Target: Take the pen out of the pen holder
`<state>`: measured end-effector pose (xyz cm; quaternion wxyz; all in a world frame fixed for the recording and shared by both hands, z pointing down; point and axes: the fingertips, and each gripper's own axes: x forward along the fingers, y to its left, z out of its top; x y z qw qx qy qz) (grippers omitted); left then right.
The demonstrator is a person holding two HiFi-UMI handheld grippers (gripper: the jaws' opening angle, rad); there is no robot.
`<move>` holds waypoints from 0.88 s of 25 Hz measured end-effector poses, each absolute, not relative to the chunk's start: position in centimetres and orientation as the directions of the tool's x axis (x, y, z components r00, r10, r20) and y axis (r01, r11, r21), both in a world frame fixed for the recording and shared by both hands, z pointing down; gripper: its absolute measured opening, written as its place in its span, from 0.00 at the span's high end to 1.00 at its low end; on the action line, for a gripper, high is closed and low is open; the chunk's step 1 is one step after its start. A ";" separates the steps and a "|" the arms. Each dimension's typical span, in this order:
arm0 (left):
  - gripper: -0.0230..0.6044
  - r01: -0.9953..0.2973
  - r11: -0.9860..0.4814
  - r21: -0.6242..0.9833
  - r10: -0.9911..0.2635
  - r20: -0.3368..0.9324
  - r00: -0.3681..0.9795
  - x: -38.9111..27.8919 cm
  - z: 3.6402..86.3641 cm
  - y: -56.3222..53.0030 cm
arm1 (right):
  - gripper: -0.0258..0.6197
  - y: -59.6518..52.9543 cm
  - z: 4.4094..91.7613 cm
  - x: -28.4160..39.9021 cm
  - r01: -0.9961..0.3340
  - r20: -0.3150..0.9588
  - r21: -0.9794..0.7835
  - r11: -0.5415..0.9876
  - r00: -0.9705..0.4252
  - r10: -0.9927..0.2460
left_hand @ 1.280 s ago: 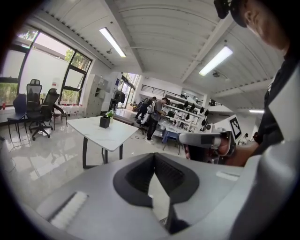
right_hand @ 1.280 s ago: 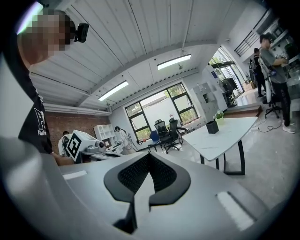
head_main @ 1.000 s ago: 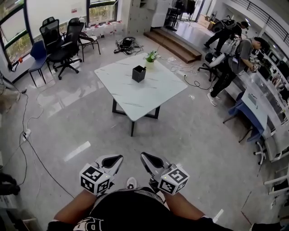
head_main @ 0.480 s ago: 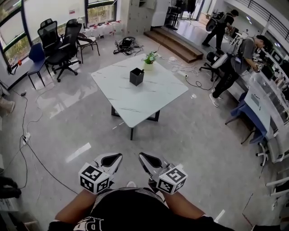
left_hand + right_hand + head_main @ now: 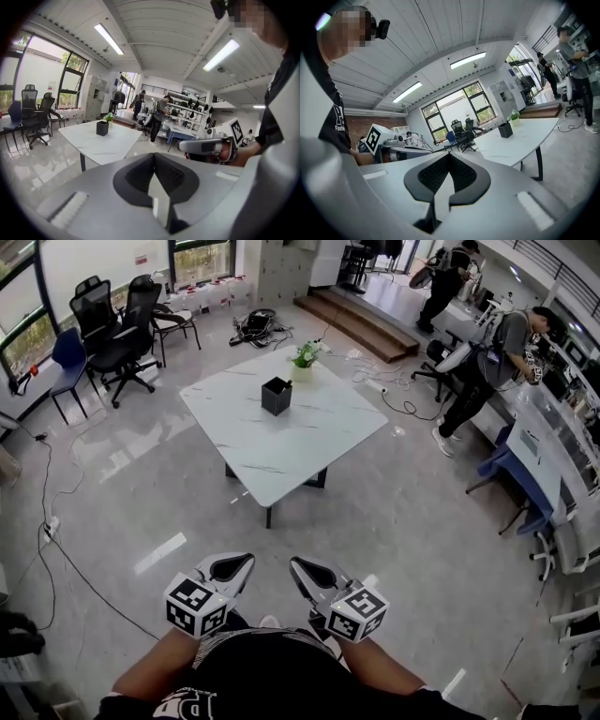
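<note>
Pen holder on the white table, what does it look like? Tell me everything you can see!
The pen holder is a small, dark, boxy cup with an open top, standing upright on the white marble-look table, toward its far side. A little potted plant stands just beyond it, apart. Only the table touches it. It is too far away to tell its material or see what is inside.

A white marble-topped table (image 5: 281, 432) stands on a glossy grey floor (image 5: 422, 521), with black office chairs (image 5: 112, 329) by tall windows (image 5: 202, 261), wooden steps (image 5: 361, 326) beyond, and strip lights (image 5: 110, 39) on the ceiling.
</note>
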<state>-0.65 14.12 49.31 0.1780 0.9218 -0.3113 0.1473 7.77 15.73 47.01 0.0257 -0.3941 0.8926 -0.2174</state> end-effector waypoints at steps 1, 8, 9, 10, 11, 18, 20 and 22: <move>0.87 -0.626 -0.742 0.239 -0.520 0.384 0.763 -0.5 49.4 13.9 | 0.97 15.5 47.2 8.0 -0.693 0.129 -0.412 0.591 -0.687 -0.715; 0.87 -0.623 -0.736 0.265 -0.500 0.409 0.764 -0.3 51.1 12.6 | 0.97 13.4 48.3 8.6 -0.700 0.155 -0.424 0.575 -0.682 -0.715; 0.87 -0.623 -0.736 0.267 -0.499 0.409 0.764 -0.2 51.2 12.2 | 0.97 13.1 48.5 8.7 -0.701 0.157 -0.422 0.575 -0.681 -0.715; 0.87 -0.621 -0.737 0.267 -0.498 0.407 0.766 -0.2 51.3 11.6 | 0.97 12.7 48.6 8.7 -0.702 0.158 -0.421 0.575 -0.680 -0.716; 0.87 -0.619 -0.738 0.267 -0.498 0.404 0.767 -0.2 51.4 11.1 | 0.97 12.3 48.7 8.7 -0.704 0.160 -0.419 0.574 -0.679 -0.716; 0.87 -0.601 -0.749 0.279 -0.486 0.384 0.785 0.5 50.7 6.6 | 0.97 8.5 48.5 9.5 -0.730 0.186 -0.408 0.547 -0.654 -0.734; 0.87 -0.599 -0.751 0.277 -0.486 0.381 0.787 0.5 50.6 5.0 | 0.97 7.0 48.5 9.7 -0.738 0.192 -0.403 0.541 -0.647 -0.738; 0.87 -0.598 -0.756 0.267 -0.483 0.391 0.784 0.5 51.2 3.3 | 0.97 5.4 49.0 9.7 -0.744 0.198 -0.401 0.535 -0.641 -0.742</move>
